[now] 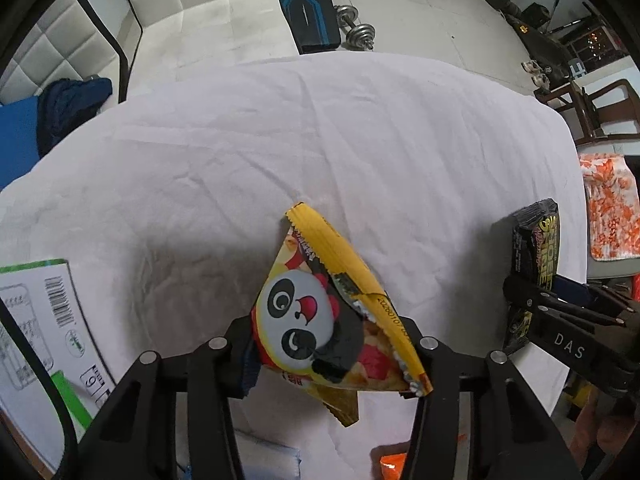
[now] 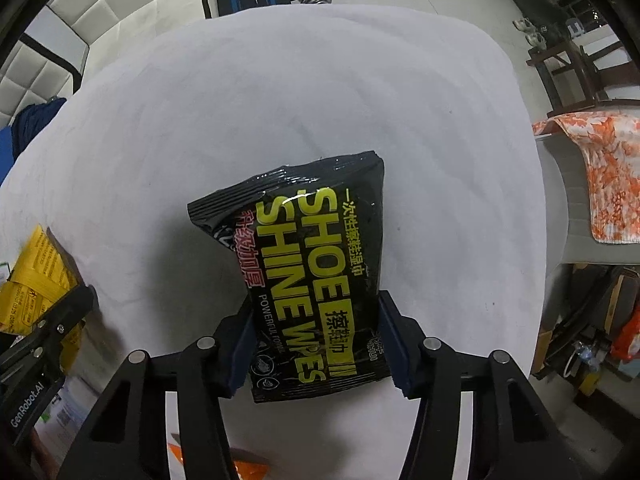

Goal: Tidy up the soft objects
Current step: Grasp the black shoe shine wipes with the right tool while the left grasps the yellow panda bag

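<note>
My left gripper [image 1: 328, 344] is shut on a yellow snack bag with a panda face [image 1: 320, 312] and holds it above the white cloth-covered table [image 1: 240, 140]. My right gripper [image 2: 316, 340] is shut on a black pack of shoe shine wipes [image 2: 312, 264], also held above the table. The wipes pack [image 1: 534, 240] and the right gripper [image 1: 520, 300] show at the right of the left wrist view. The snack bag [image 2: 36, 276] and the left gripper [image 2: 76, 308] show at the left edge of the right wrist view.
A white and green carton [image 1: 44, 328] lies at the left. An orange packet [image 2: 240, 466] lies at the near edge. A chair with an orange patterned cloth [image 2: 608, 172] stands to the right. Dumbbells [image 1: 356, 26] and a bench [image 1: 308, 4] are on the floor beyond.
</note>
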{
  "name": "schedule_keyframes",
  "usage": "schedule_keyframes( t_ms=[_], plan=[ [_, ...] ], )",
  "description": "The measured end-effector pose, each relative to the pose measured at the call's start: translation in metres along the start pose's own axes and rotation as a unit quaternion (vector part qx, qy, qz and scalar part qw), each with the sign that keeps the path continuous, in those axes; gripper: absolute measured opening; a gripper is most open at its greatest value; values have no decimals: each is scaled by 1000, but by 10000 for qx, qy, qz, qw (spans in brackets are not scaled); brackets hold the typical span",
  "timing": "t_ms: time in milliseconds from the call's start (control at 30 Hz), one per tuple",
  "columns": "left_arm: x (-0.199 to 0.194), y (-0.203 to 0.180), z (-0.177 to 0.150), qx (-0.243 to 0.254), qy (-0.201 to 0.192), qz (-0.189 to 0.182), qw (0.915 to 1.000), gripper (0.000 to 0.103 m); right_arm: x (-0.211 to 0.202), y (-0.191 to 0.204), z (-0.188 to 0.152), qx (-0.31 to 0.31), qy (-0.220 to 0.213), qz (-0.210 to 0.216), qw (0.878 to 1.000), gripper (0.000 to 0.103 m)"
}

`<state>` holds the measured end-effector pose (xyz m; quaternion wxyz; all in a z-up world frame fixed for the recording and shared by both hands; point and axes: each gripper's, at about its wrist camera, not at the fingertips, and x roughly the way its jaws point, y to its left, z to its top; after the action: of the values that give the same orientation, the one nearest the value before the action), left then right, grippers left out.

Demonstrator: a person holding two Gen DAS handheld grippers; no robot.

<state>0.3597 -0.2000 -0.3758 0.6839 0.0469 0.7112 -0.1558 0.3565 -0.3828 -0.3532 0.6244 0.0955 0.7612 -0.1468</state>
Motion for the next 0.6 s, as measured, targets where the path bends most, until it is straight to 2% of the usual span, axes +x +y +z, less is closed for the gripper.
schedule_keyframes(
  t_ms=[233,600],
  plan=[
    [-15,-6,-27,94,-323,159,9993,47,-19,0,-18,-65,-136,100,9998,56],
    [-77,-11,-85,138,-924,262,9953,47,-88,20,-98,-303,-755,425,9958,56]
  ],
)
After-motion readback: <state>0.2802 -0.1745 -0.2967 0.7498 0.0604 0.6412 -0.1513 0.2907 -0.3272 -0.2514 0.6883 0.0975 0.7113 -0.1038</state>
